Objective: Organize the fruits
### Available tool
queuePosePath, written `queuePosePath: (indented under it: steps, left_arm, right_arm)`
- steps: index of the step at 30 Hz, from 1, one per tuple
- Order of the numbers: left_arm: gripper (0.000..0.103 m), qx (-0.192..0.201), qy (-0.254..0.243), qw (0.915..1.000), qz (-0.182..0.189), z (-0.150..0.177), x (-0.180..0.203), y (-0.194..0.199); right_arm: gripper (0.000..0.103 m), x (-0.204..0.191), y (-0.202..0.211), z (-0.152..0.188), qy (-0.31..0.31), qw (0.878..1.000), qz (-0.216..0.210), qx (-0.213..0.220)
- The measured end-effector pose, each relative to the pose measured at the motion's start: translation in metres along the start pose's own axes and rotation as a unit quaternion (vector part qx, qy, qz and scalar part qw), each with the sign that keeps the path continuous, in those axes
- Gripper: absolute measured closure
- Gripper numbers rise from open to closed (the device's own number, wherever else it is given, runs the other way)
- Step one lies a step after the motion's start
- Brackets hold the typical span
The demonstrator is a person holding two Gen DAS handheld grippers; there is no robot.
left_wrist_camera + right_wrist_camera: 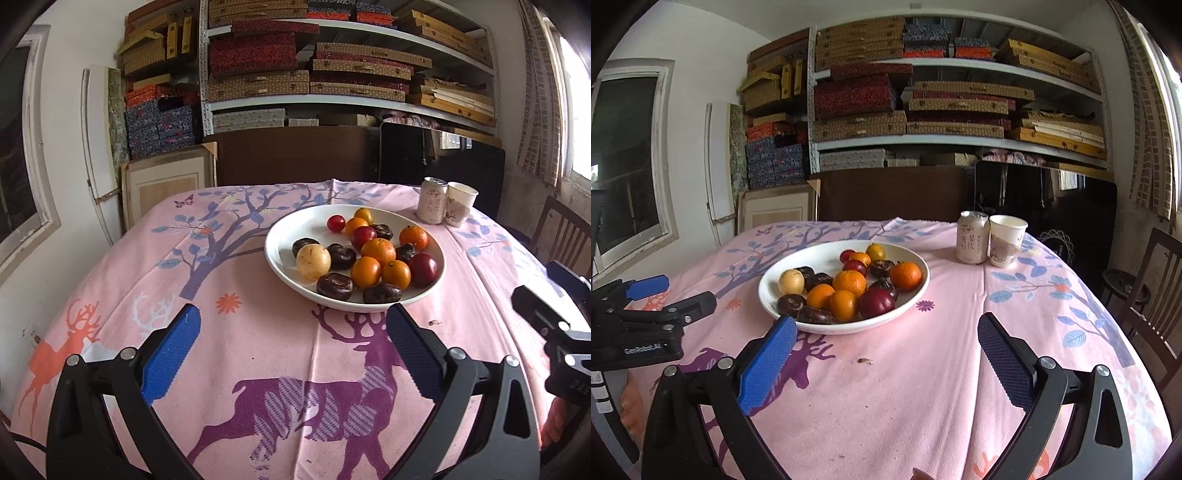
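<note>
Pink cotton tablecloth (258, 332) printed with deer and blue-leaved trees covers the table, both views. Left gripper (293, 347) with blue ribbed pads hangs above the cloth near the front edge, jaws spread wide, nothing between them. Shallow round white ceramic plate (288, 229) sits ahead and slightly right of it, holding all the fruit: pale yellow round fruit (313, 261) at the left side, dark brown flattened chestnut-like pieces (334, 286) scattered around it, small orange mandarins (378, 252) in the middle, dark red plums (423, 270) at the right, one small red cherry tomato (336, 223) at the back. Pale pink drink can (433, 200) and white paper cup (460, 204) stand side by side, touching, past the plate near the far right corner. Right gripper (886, 352) is also released wide and empty, over bare cloth, plate just ahead to its left; its black frame shows at the right edge of the left view
</note>
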State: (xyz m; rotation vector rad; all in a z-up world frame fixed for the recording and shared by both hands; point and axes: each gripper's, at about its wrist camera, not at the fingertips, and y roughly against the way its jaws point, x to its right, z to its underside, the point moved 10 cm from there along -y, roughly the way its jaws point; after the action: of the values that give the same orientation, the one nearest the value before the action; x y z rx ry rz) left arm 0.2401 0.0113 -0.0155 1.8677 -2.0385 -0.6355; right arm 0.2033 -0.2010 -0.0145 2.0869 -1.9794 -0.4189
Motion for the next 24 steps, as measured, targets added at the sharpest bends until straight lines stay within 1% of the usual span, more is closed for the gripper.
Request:
queuePosePath:
  steps: [2,4,7,9,12,14,18,21,24]
  left_arm:
    - [0.005,0.002,-0.017,0.9997,-0.019,0.000,0.002,0.001]
    - [0.005,-0.005,-0.029,0.9992,-0.028,0.003,0.005,0.001]
    - [0.005,-0.005,-0.044,0.9988,-0.021,0.005,0.012,0.003]
    - [0.005,-0.003,-0.050,0.9986,-0.015,0.006,0.017,0.006]
    - [0.005,-0.006,-0.058,0.9982,0.013,0.009,0.028,0.007]
    - [0.004,-0.012,-0.061,0.9980,0.008,0.011,0.030,0.005]
    - [0.004,-0.023,-0.053,0.9982,0.018,0.014,0.029,0.002]
    - [0.004,-0.028,-0.037,0.9987,0.022,0.014,0.023,0.000]
    - [0.004,-0.037,-0.019,0.9985,0.037,0.014,0.018,-0.003]
  right_arm:
    - [0.004,-0.001,0.003,-0.002,0.005,1.000,0.005,0.010]
    - [0.004,0.001,-0.003,0.001,0.006,1.000,0.016,-0.006]
    - [0.004,-0.003,-0.010,0.008,0.006,0.999,0.003,-0.036]
    - [0.004,-0.007,-0.010,0.009,0.011,0.999,0.000,-0.040]
    - [0.004,-0.010,-0.009,0.011,0.018,0.999,0.002,-0.041]
    - [0.004,-0.010,-0.011,0.015,0.017,0.999,-0.004,-0.050]
    - [0.004,-0.010,-0.016,0.022,0.006,0.997,-0.010,-0.076]
    - [0.004,-0.009,-0.015,0.022,0.004,0.997,-0.010,-0.078]
    - [0.004,-0.007,-0.015,0.022,-0.001,0.997,-0.011,-0.079]
